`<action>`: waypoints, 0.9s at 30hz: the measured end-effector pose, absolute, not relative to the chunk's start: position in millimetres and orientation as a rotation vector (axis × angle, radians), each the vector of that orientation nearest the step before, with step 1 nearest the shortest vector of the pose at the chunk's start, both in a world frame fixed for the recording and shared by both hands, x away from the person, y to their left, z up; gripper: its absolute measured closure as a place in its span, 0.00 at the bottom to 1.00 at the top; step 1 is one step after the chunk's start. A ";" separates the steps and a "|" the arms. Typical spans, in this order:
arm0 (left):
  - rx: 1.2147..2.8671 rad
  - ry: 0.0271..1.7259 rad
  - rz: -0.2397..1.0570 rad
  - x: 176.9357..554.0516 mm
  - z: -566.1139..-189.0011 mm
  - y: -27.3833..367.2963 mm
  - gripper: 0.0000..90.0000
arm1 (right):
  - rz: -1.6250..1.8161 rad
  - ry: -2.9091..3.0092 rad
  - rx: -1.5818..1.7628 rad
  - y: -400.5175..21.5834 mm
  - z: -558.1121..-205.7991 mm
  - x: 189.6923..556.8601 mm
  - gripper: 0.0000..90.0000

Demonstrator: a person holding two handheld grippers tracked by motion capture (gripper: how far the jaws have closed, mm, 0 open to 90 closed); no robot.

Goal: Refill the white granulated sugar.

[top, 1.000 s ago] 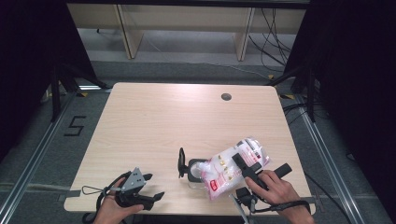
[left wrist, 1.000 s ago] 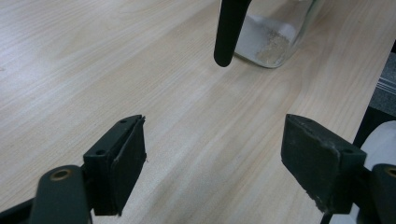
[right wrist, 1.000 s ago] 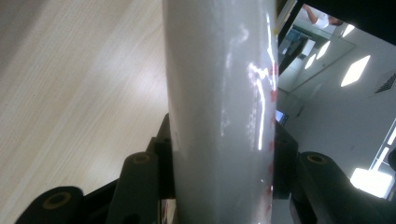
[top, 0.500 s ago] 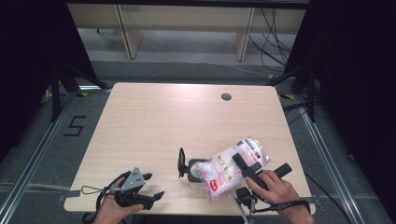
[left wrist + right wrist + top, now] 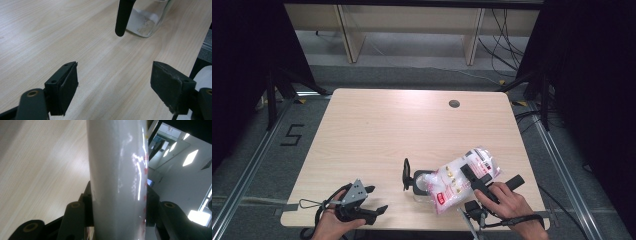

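Our left gripper [image 5: 371, 200] is black, topped with a grey three-cornered plate, and a thin black cable loops from its rear. Its two jaws are flat black blocks with small screw holes and brass-coloured pivot pins. Our right gripper [image 5: 477, 176] has the same black jaws and brass pins, with a black cable round the wrist. Our forearms are bare.

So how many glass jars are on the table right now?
1: a clear glass jar with a black hinged lid at the table's near edge, its mouth under the white plastic bag clamped in the right gripper.
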State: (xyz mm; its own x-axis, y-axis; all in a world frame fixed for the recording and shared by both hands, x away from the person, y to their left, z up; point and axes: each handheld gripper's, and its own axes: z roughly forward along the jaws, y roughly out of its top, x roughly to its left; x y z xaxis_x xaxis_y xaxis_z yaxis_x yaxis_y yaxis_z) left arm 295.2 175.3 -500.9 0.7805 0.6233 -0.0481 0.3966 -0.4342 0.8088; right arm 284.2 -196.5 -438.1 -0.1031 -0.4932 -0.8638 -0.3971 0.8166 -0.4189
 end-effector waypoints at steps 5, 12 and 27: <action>2.089 0.763 0.320 295.1 -500.4 175.4 0.24 | -0.094 1.721 -0.696 -196.8 -438.3 284.1 0.66; 2.071 0.774 0.324 294.3 -500.5 174.6 0.24 | -0.098 1.722 -0.698 -196.9 -438.0 284.0 0.66; 2.082 0.769 0.328 294.6 -499.6 175.8 0.24 | -0.081 1.724 -0.688 -197.1 -438.9 284.5 0.66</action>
State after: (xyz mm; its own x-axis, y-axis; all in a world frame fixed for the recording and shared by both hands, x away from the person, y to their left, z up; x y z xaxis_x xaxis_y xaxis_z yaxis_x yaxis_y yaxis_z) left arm 294.6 175.8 -499.6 0.7746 0.6306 -0.0475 0.4018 -0.4328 0.8070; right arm 284.5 -197.1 -438.9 -0.1068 -0.4826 -0.8693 -0.3994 0.8215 -0.4070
